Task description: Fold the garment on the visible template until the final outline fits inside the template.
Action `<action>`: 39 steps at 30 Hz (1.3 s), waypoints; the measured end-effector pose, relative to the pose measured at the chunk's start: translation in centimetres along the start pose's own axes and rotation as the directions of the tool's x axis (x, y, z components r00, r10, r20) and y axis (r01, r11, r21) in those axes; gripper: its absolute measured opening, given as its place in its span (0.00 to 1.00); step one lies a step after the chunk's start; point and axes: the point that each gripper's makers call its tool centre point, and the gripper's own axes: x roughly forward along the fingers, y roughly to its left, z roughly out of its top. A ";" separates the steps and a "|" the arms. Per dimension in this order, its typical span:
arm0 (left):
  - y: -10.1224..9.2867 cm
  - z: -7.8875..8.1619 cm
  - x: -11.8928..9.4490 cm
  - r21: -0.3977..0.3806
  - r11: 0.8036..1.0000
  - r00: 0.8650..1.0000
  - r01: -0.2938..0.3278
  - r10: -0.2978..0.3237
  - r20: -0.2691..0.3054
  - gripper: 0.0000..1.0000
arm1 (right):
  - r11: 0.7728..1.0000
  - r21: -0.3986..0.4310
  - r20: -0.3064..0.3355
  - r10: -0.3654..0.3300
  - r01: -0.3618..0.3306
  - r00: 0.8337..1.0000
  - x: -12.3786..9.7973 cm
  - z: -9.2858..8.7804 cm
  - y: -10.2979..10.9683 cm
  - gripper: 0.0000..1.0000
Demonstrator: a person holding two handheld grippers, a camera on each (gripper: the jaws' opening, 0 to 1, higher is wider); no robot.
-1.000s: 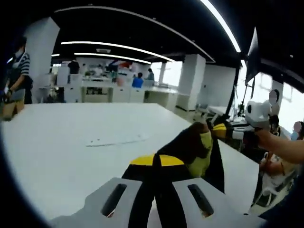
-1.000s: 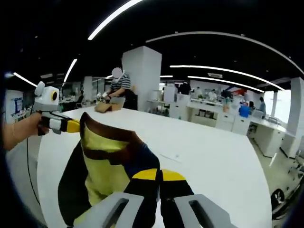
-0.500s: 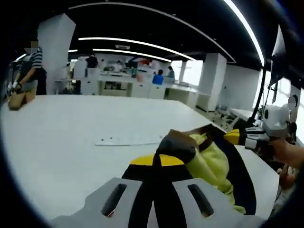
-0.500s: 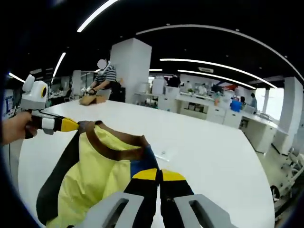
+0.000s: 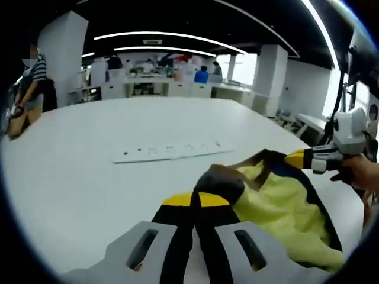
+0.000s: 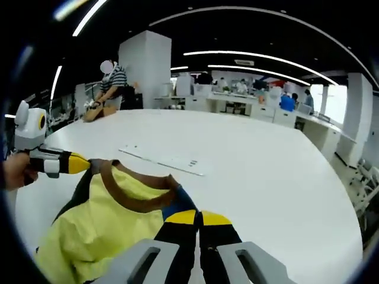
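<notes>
Both hand-held grippers (image 5: 196, 200) (image 6: 199, 218) — on garment (image 6: 100, 222)

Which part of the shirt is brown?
The collar, the band round the neck hole. The shirt's middle is yellow and its sides are dark. Both grippers pinch the shirt at that collar.

L hand-held gripper (image 5: 198, 200) clamped on yellow garment (image 5: 283, 208), R hand-held gripper (image 5: 298, 158) holding opp. edge

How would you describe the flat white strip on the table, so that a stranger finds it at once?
Start at the big white table. Past the yellow garment held by both grippers lies a strip, long and flat. It is white with small dark marks, and nothing else lies near it.
</notes>
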 end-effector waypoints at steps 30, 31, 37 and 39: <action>1.1 -1.3 -3.6 0.095 0.995 0.999 0.036 -0.037 0.010 0.44 | 0.962 -0.009 -0.053 0.271 -0.272 0.961 -3.7 -0.6 4.3 0.79; 1.1 -1.4 -4.0 0.092 0.995 0.999 0.036 -0.037 0.009 0.45 | 0.958 0.004 -0.050 0.287 -0.288 0.957 -4.1 -0.5 4.7 0.79; 0.4 -1.5 -6.2 0.093 0.994 0.998 0.052 -0.054 0.021 0.48 | 0.926 0.032 -0.042 0.378 -0.377 0.925 -6.5 -0.8 7.0 0.83; -0.1 -1.9 -7.0 0.107 0.992 0.998 0.067 -0.069 0.014 0.49 | 0.919 0.004 -0.053 0.393 -0.393 0.918 -7.4 -1.4 7.7 0.83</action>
